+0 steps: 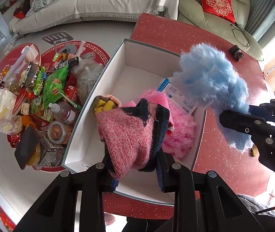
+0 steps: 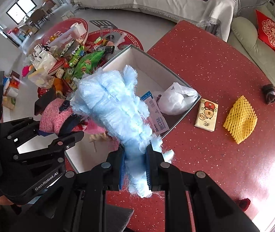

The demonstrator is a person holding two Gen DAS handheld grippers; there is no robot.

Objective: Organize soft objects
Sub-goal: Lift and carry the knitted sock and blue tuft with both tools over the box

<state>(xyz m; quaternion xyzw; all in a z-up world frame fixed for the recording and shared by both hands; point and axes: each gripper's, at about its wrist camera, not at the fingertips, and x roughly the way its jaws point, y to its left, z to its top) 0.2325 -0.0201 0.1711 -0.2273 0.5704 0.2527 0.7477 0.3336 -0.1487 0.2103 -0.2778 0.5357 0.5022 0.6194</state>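
Note:
My left gripper (image 1: 137, 169) is shut on a pink knitted sock with navy trim (image 1: 129, 133), held over the near end of the white box (image 1: 91, 104). My right gripper (image 2: 135, 166) is shut on a fluffy light-blue sock (image 2: 116, 104), held above the box's right side. In the left wrist view the blue sock (image 1: 213, 85) shows at the right, clamped in the right gripper (image 1: 247, 121). A fluffy pink item (image 1: 180, 131) and a yellow-brown knitted piece (image 1: 104, 102) lie inside the box. The right wrist view shows the pink sock (image 2: 56, 116) in the left gripper (image 2: 60, 133).
The box sits on a red speckled table (image 2: 214, 73). A white plastic bag (image 2: 176, 98) and a flat paper packet (image 2: 156, 118) lie in the box. A tissue pack (image 2: 207, 116), yellow foam net (image 2: 241, 118) and dark rolled sock (image 2: 270, 93) rest on the table. Snacks and jars (image 1: 46, 96) crowd the floor at left.

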